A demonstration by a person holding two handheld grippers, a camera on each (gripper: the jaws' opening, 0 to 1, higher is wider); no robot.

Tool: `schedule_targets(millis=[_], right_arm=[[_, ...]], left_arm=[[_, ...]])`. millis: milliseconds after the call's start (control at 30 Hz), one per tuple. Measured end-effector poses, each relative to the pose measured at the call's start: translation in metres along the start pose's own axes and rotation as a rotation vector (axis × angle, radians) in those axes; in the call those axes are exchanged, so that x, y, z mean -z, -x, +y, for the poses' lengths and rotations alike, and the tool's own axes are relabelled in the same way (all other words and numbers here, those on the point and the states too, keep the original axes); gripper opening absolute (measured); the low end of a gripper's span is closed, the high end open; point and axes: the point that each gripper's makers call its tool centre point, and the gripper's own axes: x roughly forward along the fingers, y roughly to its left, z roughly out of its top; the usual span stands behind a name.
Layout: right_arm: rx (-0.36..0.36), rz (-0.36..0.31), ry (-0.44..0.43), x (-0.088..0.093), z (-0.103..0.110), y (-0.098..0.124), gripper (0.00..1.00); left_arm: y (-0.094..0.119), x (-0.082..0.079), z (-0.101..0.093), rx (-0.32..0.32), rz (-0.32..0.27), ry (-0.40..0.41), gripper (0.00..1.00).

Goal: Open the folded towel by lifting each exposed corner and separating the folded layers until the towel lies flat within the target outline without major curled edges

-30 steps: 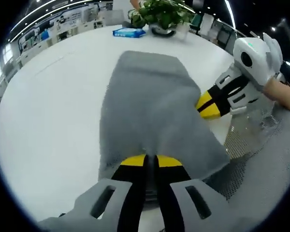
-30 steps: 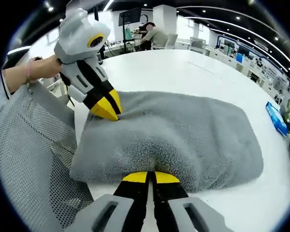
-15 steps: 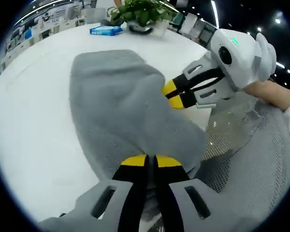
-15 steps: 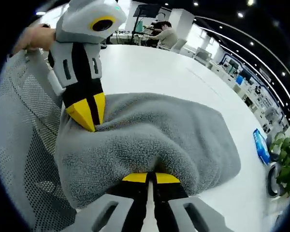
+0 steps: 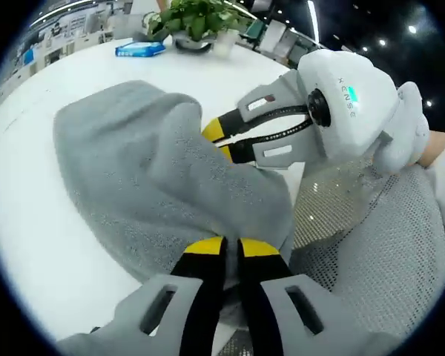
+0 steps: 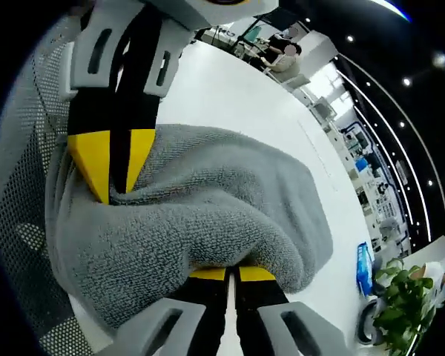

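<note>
The white table [image 5: 30, 215] carries the grey towel [image 5: 141, 178], which in the left gripper view runs as a long bunched band from the near edge of the table up and to the left, its far end rounded and pointing toward the potted plant [image 5: 193, 18] and the blue packet [image 5: 139, 49] at the table's far side; in the right gripper view its long axis slants from lower left to the right, the far end drooping toward the plant there. The near end of the towel hangs over the table edge above a grey mesh chair [image 5: 371, 245]. The left gripper [image 5: 224, 248] has its yellow-tipped jaws pressed together on the towel's near edge, cloth bulging over the tips. The right gripper [image 6: 226, 276] likewise has its jaws closed on the towel's hem, a fold swelling just above them. In the left gripper view the right gripper comes in from the right, its tips buried in the towel's side fold; in the right gripper view the left gripper comes down from the top left, its yellow tips pinching the cloth. Compared with half a second ago, the two grippers stand closer together, the towel is more gathered and humped between them, and the other gripper looms larger in each view. A seated person [image 6: 282, 55] shows far off in the right gripper view.
</note>
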Motion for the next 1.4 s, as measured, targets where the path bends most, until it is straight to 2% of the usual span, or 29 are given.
schedule_targets(millis=[100, 200, 300, 367, 467, 533, 600, 667, 733, 767, 800, 867, 967, 1033, 1100, 1200, 1267, 1400], right_arm=[[0.006, -0.013, -0.033, 0.001, -0.002, 0.0, 0.0], [-0.006, -0.033, -0.137, 0.001, -0.002, 0.0, 0.0], [-0.033, -0.03, -0.194, 0.003, -0.003, 0.001, 0.0], [-0.063, -0.018, -0.261, 0.004, -0.002, 0.004, 0.0], [-0.054, -0.024, -0.358, 0.006, -0.01, 0.011, 0.0], [0.016, -0.081, -0.439, -0.003, -0.03, 0.019, 0.0], [0.078, -0.172, -0.552, -0.015, -0.05, 0.029, 0.0], [0.111, -0.276, -0.623, -0.03, -0.065, 0.039, 0.02], [0.11, -0.378, -0.677, -0.045, -0.071, 0.047, 0.04], [0.096, -0.387, -0.689, -0.046, -0.068, 0.047, 0.05], [0.068, -0.37, -0.684, -0.046, -0.062, 0.044, 0.07], [0.024, -0.331, -0.677, -0.045, -0.05, 0.037, 0.09], [-0.045, -0.292, -0.617, -0.047, -0.029, 0.028, 0.11], [-0.086, -0.28, -0.6, -0.05, -0.017, 0.025, 0.13], [-0.147, -0.242, -0.606, -0.047, -0.002, 0.022, 0.15], [-0.166, -0.207, -0.605, -0.041, 0.004, 0.017, 0.16], [-0.18, -0.189, -0.629, -0.037, 0.006, 0.017, 0.16], [-0.186, -0.174, -0.657, -0.033, 0.007, 0.016, 0.16]], left_arm=[[0.001, 0.0, 0.0, 0.007, -0.004, 0.009, 0.06], [0.002, 0.0, 0.0, 0.007, -0.006, -0.005, 0.06], [0.004, -0.001, 0.001, 0.011, -0.014, -0.003, 0.06], [0.009, -0.007, 0.004, 0.006, -0.039, 0.003, 0.06], [0.016, -0.018, 0.013, -0.018, -0.106, 0.04, 0.07], [0.023, -0.029, 0.024, -0.053, -0.167, 0.067, 0.08], [0.031, -0.038, 0.034, -0.085, -0.225, 0.116, 0.08], [0.043, -0.047, 0.052, -0.127, -0.307, 0.224, 0.09], [0.051, -0.046, 0.067, -0.174, -0.33, 0.287, 0.09], [0.054, -0.038, 0.08, -0.223, -0.324, 0.338, 0.09], [0.054, -0.033, 0.085, -0.241, -0.31, 0.362, 0.1], [0.051, -0.016, 0.091, -0.272, -0.236, 0.386, 0.1], [0.042, -0.01, 0.086, -0.25, -0.199, 0.375, 0.1], [0.039, -0.011, 0.083, -0.243, -0.2, 0.371, 0.15], [0.037, -0.01, 0.083, -0.246, -0.197, 0.39, 0.15], [0.041, -0.009, 0.088, -0.293, -0.183, 0.374, 0.13], [0.045, -0.01, 0.092, -0.323, -0.186, 0.319, 0.13], [0.046, -0.01, 0.098, -0.367, -0.178, 0.271, 0.21]])
